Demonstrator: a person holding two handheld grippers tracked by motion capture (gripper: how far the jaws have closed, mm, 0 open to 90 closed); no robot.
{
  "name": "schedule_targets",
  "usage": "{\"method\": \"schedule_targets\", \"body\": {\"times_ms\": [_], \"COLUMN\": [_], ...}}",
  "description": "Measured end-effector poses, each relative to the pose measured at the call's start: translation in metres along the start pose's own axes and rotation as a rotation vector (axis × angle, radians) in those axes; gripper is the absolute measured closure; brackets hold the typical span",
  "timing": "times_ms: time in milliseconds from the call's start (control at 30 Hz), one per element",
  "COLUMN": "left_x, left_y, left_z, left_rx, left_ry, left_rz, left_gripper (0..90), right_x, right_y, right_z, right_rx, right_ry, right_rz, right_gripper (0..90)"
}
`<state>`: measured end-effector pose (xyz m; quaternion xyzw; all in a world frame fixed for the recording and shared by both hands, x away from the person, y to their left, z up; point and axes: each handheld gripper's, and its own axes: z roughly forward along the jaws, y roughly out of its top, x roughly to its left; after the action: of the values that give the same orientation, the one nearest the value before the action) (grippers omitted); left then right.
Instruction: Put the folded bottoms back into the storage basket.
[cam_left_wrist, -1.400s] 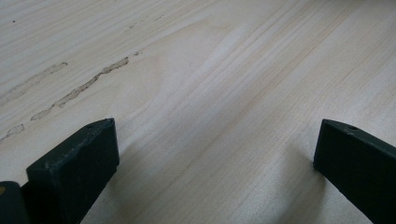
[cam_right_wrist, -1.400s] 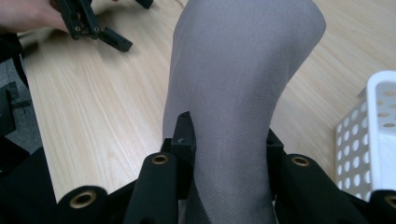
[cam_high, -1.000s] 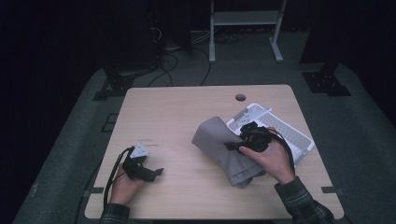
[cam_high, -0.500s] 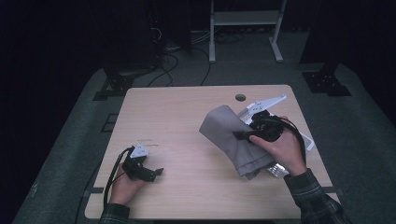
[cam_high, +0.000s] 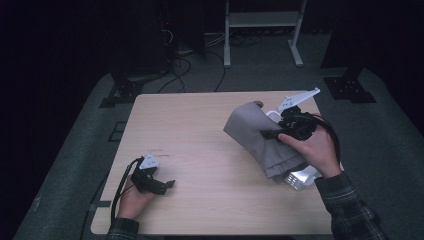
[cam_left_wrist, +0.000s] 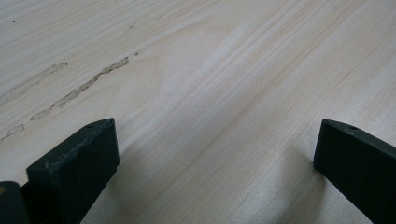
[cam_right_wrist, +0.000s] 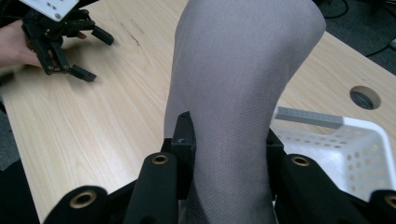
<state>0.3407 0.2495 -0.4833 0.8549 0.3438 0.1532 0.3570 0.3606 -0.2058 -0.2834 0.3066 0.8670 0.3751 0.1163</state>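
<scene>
Gripping the grey cloth in our right gripper, we hold it above the white basket at three o'clock; our left gripper rests open at seven o'clock.

- The cloth covers most of the basket at the desk's right edge.
- In the right gripper view, the bottom edge cuts off the cloth's lower end.
- The left gripper's fingers run off the bottom edge.
</scene>
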Motion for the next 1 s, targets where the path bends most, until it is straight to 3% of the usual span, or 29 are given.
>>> {"method": "schedule_targets", "body": {"times_ms": [533, 1000], "left_x": [0.000, 0.000], "left_y": [0.000, 0.000], "left_z": [0.000, 0.000], "left_rx": [0.000, 0.000], "left_ry": [0.001, 0.000], "left_rz": [-0.001, -0.003], "left_gripper": [0.0, 0.0], "right_x": [-0.037, -0.058], "right_y": [-0.004, -0.018], "right_z": [-0.022, -0.016], "right_rx": [0.014, 0.056], "right_ry": [-0.046, -0.033], "right_rz": [0.009, 0.034], "right_gripper": [67.7, 67.6]}}
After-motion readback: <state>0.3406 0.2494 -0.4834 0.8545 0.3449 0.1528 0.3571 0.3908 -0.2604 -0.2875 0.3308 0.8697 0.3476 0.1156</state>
